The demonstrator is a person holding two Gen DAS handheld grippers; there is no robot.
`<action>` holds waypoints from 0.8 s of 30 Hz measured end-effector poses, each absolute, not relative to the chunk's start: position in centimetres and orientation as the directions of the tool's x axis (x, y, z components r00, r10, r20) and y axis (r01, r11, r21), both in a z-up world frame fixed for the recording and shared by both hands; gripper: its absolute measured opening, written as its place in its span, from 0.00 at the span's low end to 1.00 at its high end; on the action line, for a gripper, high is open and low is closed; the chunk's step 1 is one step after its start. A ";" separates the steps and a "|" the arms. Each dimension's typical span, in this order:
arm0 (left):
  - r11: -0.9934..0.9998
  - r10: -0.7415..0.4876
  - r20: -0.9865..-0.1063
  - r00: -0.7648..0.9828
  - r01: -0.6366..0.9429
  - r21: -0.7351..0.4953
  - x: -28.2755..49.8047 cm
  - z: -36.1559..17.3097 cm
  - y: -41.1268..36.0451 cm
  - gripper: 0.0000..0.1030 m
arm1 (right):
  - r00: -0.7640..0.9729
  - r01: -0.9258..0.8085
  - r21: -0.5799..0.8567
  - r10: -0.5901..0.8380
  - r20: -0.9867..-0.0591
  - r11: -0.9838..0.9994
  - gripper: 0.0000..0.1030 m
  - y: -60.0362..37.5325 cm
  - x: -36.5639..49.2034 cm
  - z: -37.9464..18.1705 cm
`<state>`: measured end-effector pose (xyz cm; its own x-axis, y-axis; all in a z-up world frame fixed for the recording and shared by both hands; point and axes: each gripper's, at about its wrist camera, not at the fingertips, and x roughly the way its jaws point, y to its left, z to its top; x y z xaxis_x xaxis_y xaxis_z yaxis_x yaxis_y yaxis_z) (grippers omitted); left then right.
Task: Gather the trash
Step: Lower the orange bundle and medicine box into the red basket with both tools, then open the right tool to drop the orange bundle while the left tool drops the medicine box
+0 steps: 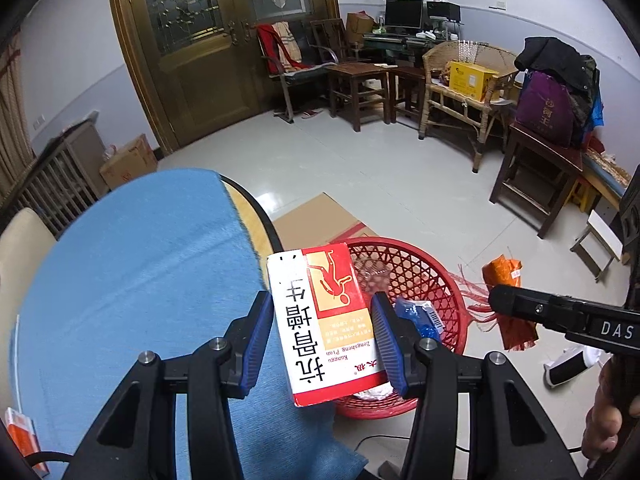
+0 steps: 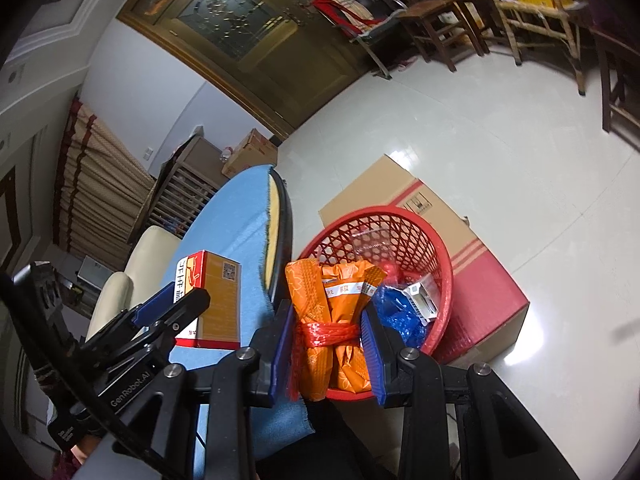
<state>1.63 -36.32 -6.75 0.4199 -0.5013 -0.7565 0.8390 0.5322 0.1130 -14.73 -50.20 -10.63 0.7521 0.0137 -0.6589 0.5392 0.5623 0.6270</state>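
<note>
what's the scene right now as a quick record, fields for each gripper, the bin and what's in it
left gripper: shut on medicine box, at the basket's near rim
right gripper: shut on orange packet bundle tied with red netting
bin: red basket on floor beside blue-clothed table
in bin: blue wrapper, clear plastic
behind bin: cardboard box

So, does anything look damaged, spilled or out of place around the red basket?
Nothing spilled. The red basket stands upright on the floor beside a cardboard box. Only the blue cloth looks worn: its edge on the table is frayed.
</note>
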 end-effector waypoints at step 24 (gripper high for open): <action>0.529 -0.492 -0.765 0.414 0.841 0.115 3.3 -8.9 -38.7 0.57 | 0.763 0.560 0.714 0.074 -0.642 0.419 0.59 -54.5 -10.8 -15.4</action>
